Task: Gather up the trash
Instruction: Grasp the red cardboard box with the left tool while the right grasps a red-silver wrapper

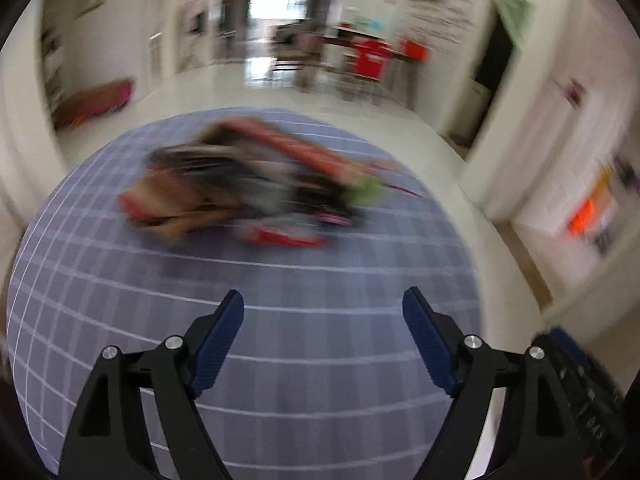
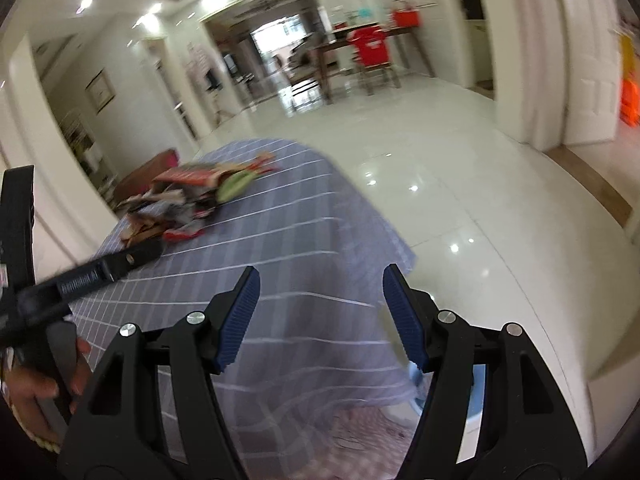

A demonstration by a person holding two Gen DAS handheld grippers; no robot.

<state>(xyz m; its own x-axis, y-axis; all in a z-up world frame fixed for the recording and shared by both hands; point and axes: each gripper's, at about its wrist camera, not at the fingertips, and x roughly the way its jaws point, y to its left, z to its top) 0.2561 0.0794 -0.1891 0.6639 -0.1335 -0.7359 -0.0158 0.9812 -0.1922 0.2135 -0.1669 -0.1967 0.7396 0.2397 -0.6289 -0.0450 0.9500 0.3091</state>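
Jaws of both grippers are standing open and empty above a cloth-covered table.

Left gripper (image 1: 323, 312) and right gripper (image 2: 320, 292) are facing a pile of trash (image 1: 248, 188), wrappers and cardboard lying mid-table on the grey checked tablecloth (image 1: 320, 360), well apart from both. Judging by this, the approach is under way; next, one gripper needs lowering onto a single piece.

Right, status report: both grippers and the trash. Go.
Left gripper open, empty. Right gripper open, empty. Trash pile untouched on the checked tablecloth, well ahead of both. Nothing between fingers and pile.
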